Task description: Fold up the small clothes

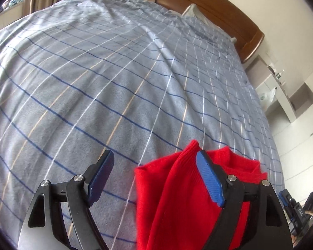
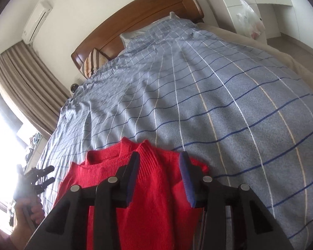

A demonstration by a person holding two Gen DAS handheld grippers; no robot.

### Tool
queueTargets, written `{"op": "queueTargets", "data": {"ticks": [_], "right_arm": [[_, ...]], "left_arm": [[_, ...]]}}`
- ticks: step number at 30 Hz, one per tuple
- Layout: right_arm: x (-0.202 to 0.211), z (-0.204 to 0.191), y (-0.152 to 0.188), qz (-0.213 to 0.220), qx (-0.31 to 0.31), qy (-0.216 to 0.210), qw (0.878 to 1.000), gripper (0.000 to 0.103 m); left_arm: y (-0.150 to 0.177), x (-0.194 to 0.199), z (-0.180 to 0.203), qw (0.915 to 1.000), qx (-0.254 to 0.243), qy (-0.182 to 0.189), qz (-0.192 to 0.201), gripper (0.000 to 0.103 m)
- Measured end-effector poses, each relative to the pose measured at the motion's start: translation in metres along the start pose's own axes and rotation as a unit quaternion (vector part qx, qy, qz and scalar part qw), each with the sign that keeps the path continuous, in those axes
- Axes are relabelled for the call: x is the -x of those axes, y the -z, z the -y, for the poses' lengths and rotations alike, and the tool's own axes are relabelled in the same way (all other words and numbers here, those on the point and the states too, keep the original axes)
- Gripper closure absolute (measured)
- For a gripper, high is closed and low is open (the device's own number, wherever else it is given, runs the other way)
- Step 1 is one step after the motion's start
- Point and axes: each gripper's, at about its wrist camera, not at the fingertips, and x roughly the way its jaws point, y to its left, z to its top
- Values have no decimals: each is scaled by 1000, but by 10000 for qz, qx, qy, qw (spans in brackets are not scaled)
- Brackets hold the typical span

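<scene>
Grippers open over a red sweater on the bed, ready for a fold.

The right hand-held gripper (image 2: 159, 177) has its two fingers spread apart, holding nothing, just above the red sweater (image 2: 135, 198) near its ribbed collar (image 2: 114, 156). The left hand-held gripper (image 1: 154, 177) is wide open too, and one blue finger pad (image 1: 210, 179) sits against a bunched-up part of the sweater. The sweater lies on the near end of the bed, on the blue checked blanket (image 2: 229, 104). I think the best way is to smooth the lumpy side flat first, then pinch each side by its edge, lift both together, and lay them down straight so no wrinkles hide inside.
</scene>
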Motion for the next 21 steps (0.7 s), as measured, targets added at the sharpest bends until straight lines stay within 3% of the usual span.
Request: {"op": "queueTargets", "data": {"ticks": [5,6,9,11,13,16,21], "right_arm": [[24,-34,54,-521,896,-475,9935,58],[25,-36,68,-645,1010,-432,9919,58],[26,-29,106,-1040,1337,211,9853,57],[44,-24,121,-866,1402,464,9852,57],[69,-22,128,-597,1295,387,9890,57],[101,-19,139,-162,1146,582,9916,46],[110,1,163,97,956,1085,9894,43]], "left_arm": [[58,30,4,9962,-856,-80,-135,20],[75,33,4,9934,-1111,-178,-221,20],[119,47,-3,9852,-1580,-534,-384,20],[142,72,-11,9847,-1661,-479,-208,20],[158,94,-17,9830,-1761,-528,25,18],[171,112,-23,9798,-1821,-724,409,12],[174,95,-30,9721,-1958,-1106,674,11]]}}
